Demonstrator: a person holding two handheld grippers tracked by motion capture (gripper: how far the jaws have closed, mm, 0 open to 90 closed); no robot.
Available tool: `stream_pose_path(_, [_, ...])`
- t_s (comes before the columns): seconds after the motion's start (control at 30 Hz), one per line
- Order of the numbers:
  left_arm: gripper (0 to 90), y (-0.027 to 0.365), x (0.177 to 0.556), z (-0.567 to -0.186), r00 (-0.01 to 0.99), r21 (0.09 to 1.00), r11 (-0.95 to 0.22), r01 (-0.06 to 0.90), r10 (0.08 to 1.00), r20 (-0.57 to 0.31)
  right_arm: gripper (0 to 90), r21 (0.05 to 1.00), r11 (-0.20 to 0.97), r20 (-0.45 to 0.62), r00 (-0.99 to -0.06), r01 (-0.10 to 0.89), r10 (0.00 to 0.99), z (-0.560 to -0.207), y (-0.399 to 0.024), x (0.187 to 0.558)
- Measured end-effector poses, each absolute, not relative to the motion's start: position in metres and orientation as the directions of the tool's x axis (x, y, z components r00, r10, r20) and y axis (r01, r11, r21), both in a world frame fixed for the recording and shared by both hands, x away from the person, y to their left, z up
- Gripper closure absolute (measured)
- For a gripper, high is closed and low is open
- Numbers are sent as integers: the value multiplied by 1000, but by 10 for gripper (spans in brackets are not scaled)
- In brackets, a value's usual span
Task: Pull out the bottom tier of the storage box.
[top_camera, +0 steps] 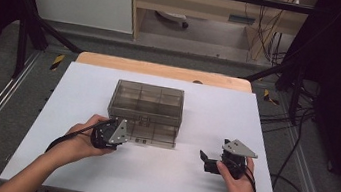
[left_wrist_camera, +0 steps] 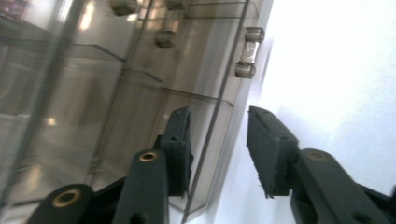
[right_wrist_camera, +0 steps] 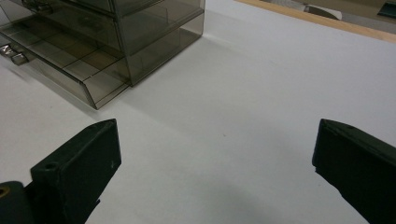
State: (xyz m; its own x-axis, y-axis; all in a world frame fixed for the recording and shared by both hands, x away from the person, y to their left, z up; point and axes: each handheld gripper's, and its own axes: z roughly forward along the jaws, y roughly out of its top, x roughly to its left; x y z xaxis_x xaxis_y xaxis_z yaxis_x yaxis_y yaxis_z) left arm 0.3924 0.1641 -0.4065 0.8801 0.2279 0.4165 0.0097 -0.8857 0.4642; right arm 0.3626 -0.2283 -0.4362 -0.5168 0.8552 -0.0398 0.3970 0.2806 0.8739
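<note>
Left claw (left_wrist_camera: pixel 219 140) partly open astride drawer box (top_camera: pixel 146 113) front edge — right claw (right_wrist_camera: pixel 215 158) wide over bare white tabletop (right_wrist_camera: pixel 261 93)

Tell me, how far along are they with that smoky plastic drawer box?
Done so far: the bottom drawer of the drawer box stands pulled out a little. In hand: the left claw is at that drawer's front corner, jaws apart on either side of its wall, not pressing it. The right claw waits open over the white table. Left: probably to slide the drawer fully open or shut.
</note>
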Motion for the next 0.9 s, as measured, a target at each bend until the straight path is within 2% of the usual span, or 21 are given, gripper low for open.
stream_pose_path(0.9, [773, 169, 422, -421, 931, 466, -882, 68, 224, 289, 16, 871, 285, -38, -523, 400, 851, -437, -228, 363])
